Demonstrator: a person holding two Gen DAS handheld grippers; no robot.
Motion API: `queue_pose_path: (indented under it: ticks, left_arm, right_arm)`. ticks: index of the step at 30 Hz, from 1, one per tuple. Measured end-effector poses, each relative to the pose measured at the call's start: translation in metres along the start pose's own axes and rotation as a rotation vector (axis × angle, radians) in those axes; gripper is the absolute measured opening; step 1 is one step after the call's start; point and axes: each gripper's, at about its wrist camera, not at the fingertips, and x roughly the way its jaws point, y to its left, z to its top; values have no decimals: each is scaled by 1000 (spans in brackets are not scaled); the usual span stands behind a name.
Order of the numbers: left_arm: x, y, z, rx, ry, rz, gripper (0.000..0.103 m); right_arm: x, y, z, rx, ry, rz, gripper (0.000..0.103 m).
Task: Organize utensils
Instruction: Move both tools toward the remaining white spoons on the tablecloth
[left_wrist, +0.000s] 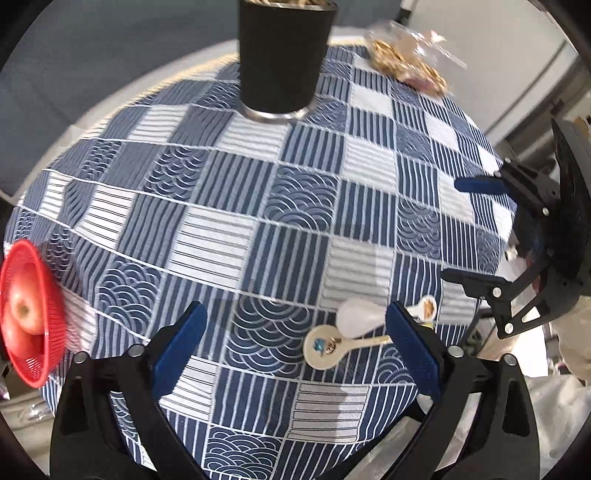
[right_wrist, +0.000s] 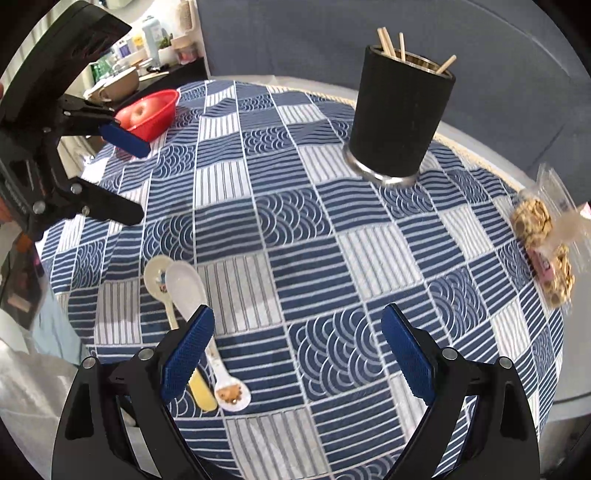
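Spoons (right_wrist: 177, 291) lie loose in a small overlapping cluster on the patterned cloth of the counter (right_wrist: 306, 258), two ceramic ones crossed with a white one and a yellow-handled piece beside them, so by my reading most of the sorting is left, while the black holder (right_wrist: 400, 118) at the far side already has chopsticks (right_wrist: 391, 44) in it. The right gripper (right_wrist: 295, 354) hovers with jaws apart and empty, the cluster touching or just under its left finger; the left gripper (left_wrist: 295, 350), likewise spread and empty, has the spoons just inside its right finger.
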Motion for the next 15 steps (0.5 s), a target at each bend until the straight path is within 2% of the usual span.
queue_pose_path:
  ticks: [3, 10, 15]
  left_arm:
    - [13, -3, -4, 21, 41, -13, 89]
    - [37, -4, -11, 50, 100, -71, 88]
    - [52, -7, -11, 68, 132, -105, 80]
  right_arm:
    - [3, 5, -6, 9, 14, -8, 87]
    - [8, 14, -20, 44, 46, -28, 87]
    - [10, 17, -27, 65, 66, -41, 87]
